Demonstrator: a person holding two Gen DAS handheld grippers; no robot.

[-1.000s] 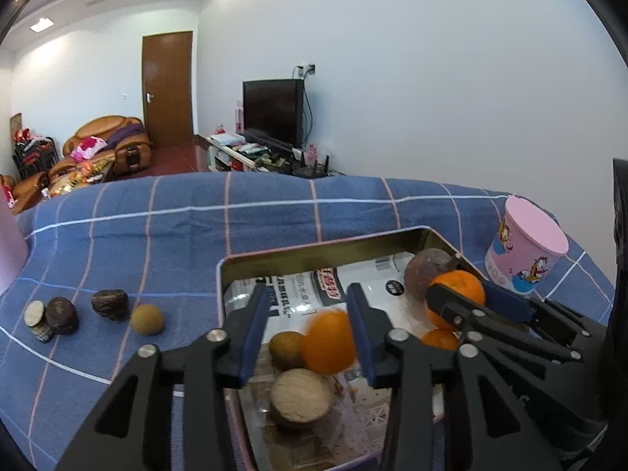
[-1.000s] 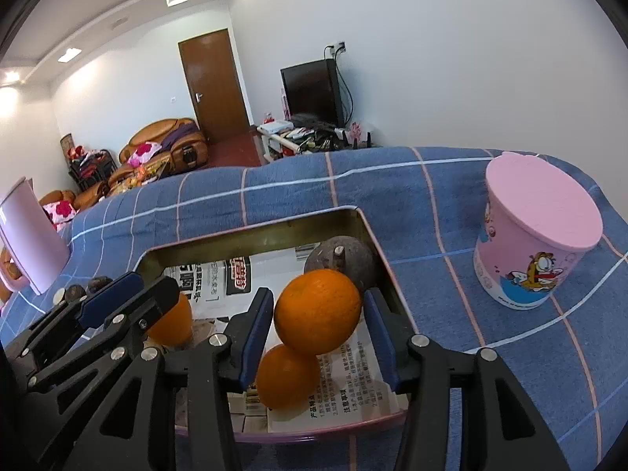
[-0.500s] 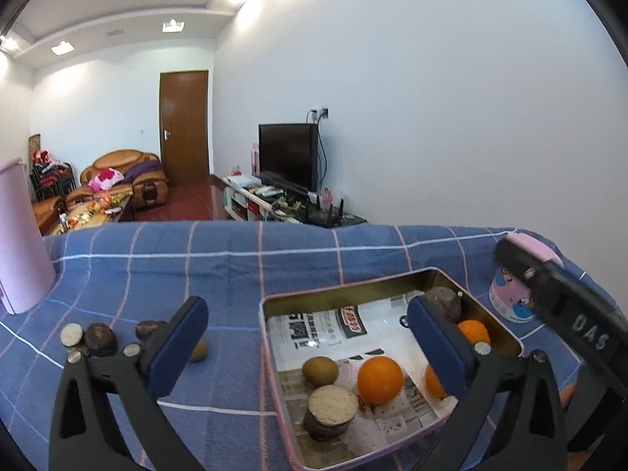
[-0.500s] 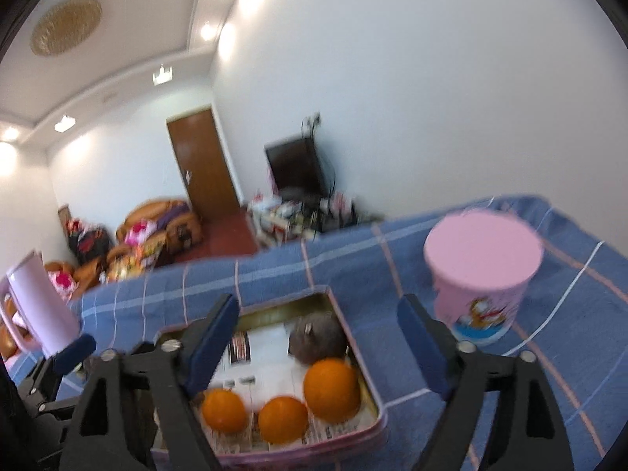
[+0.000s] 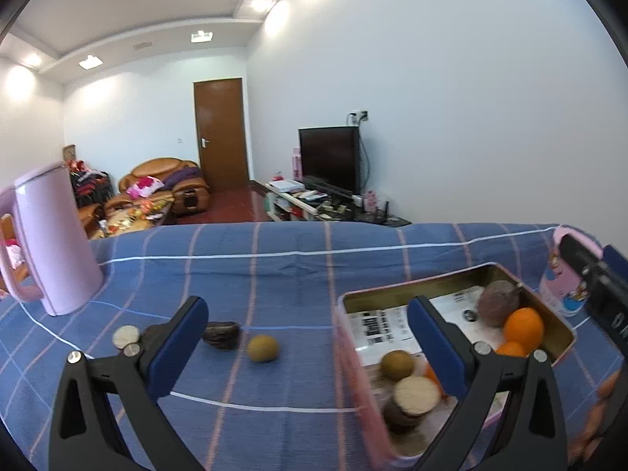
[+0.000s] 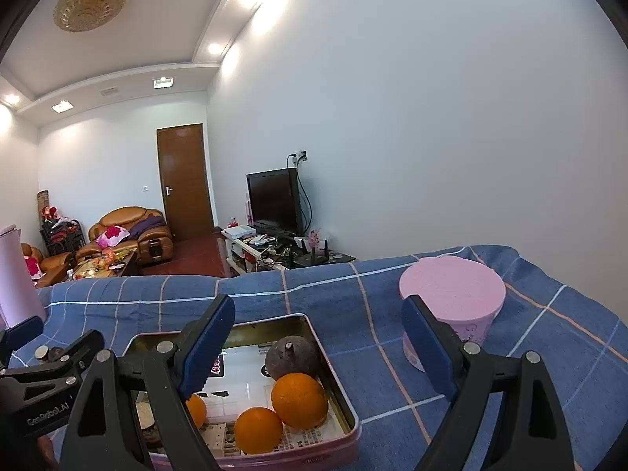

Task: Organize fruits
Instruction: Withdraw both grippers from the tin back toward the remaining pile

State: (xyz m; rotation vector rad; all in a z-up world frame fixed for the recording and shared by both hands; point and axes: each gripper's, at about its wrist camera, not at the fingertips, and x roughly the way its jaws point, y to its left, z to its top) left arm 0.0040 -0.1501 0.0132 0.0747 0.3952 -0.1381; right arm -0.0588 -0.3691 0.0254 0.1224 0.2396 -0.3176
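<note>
A pink metal tin (image 5: 562, 325) (image 6: 351, 418) lined with newspaper sits on the blue checked cloth. It holds oranges (image 6: 299, 395) (image 5: 523, 325), a dark purple round fruit (image 6: 292, 357) (image 5: 499, 302), a brown kiwi-like fruit (image 5: 397, 364) and a cut dark fruit (image 5: 415, 391). On the cloth left of the tin lie a brown round fruit (image 5: 263, 348), a dark fruit (image 5: 221, 334) and a cut half (image 5: 126, 336). My left gripper (image 5: 310, 337) is open and empty above the tin's left edge. My right gripper (image 6: 318, 337) is open and empty above the tin.
A pink lidded cup (image 6: 451, 306) (image 5: 559, 282) stands right of the tin. A tall pink jug (image 5: 55, 243) stands at the far left of the cloth. The table's far edge drops off toward a living room with a TV and sofas.
Both grippers let go of their oranges, opened wide and lifted up and back. The left gripper has shifted left toward the loose fruits.
</note>
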